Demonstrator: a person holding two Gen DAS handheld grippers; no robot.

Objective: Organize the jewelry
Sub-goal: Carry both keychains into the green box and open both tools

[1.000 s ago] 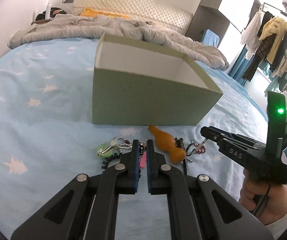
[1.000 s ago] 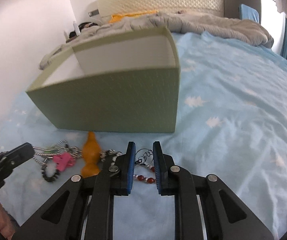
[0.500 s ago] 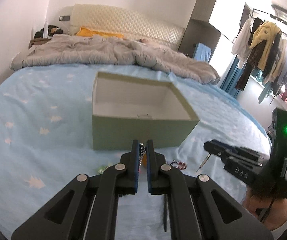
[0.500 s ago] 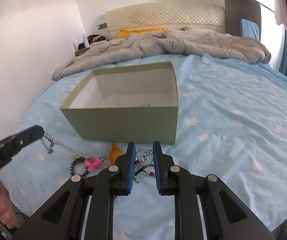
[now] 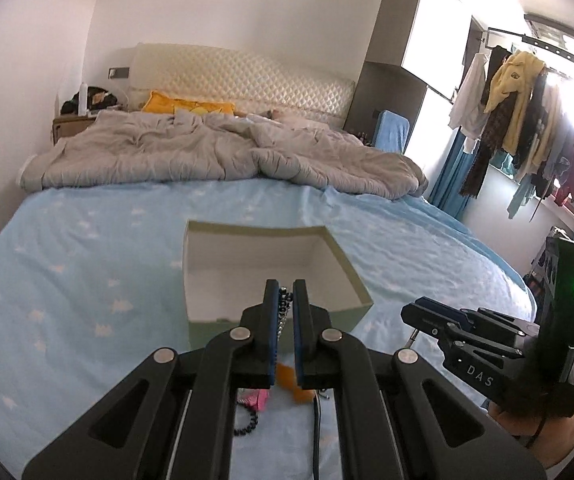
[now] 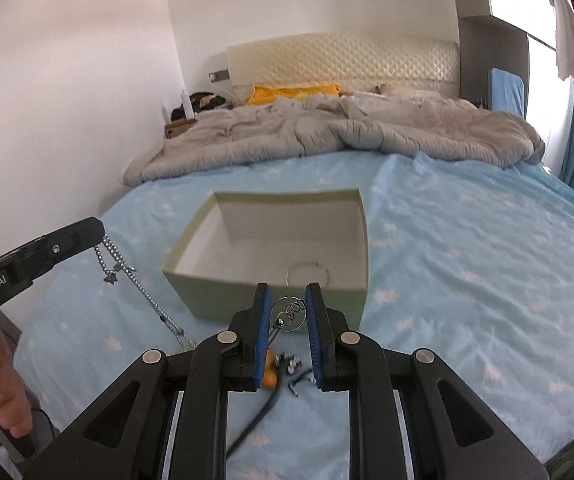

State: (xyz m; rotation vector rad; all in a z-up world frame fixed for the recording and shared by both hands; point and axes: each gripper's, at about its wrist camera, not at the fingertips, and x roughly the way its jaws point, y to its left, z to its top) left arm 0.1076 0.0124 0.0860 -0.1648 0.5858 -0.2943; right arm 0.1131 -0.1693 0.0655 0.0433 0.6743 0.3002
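An open green box (image 5: 271, 276) with a white inside stands on the blue bedsheet; it also shows in the right wrist view (image 6: 271, 256), with a thin ring-shaped bracelet (image 6: 307, 274) on its floor. My left gripper (image 5: 285, 304) is shut on a silver bead chain (image 6: 127, 276) that hangs from it, lifted above the box's near side. My right gripper (image 6: 287, 308) is shut on a silver ring-shaped piece (image 6: 287, 312), raised in front of the box. An orange piece (image 5: 293, 380), a pink charm (image 5: 253, 398) and a dark bead bracelet (image 5: 247, 426) lie on the sheet below.
A crumpled grey duvet (image 5: 215, 152) covers the far half of the bed. A cream padded headboard (image 5: 243, 76) stands behind it. Clothes hang on a rack (image 5: 527, 112) at the right. A nightstand (image 5: 71, 124) is at the far left.
Both grippers have risen from the sheet. The left lifted the bead chain off the pile, the right lifted the silver ring piece. The box now lies lower in both views.
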